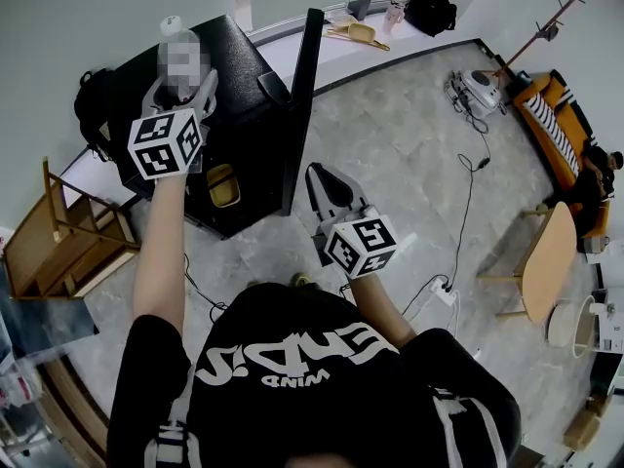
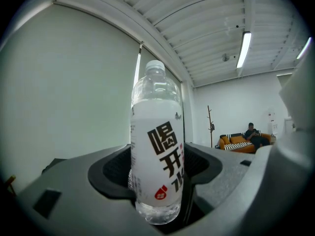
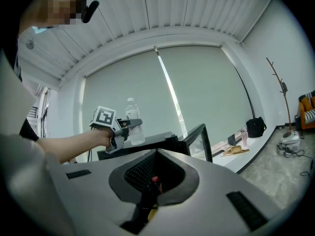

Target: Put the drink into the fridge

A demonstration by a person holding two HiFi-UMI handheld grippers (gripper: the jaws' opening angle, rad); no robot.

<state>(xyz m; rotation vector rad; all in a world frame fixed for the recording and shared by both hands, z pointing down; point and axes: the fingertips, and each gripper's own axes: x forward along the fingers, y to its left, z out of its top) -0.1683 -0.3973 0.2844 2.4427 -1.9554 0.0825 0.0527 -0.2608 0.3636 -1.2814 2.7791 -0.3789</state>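
Closed and empty, the right hand-held gripper (image 1: 320, 178) hangs near the open door (image 1: 302, 86). On the black fridge (image 1: 239, 57), the left hand-held gripper (image 1: 181, 91) clasps the upright water bottle (image 2: 157, 146).

In the head view, at upper left, the bottle (image 1: 173, 25) is mostly covered by the left gripper (image 1: 182, 86) (only the cap is seen clearly). Inside the dark fridge (image 1: 239, 66) a yellowish thing (image 1: 222, 185) cannot be identified. A red speck (image 3: 152, 179) seen low in the slit of the right gripper (image 3: 156, 155) is too small to be named.
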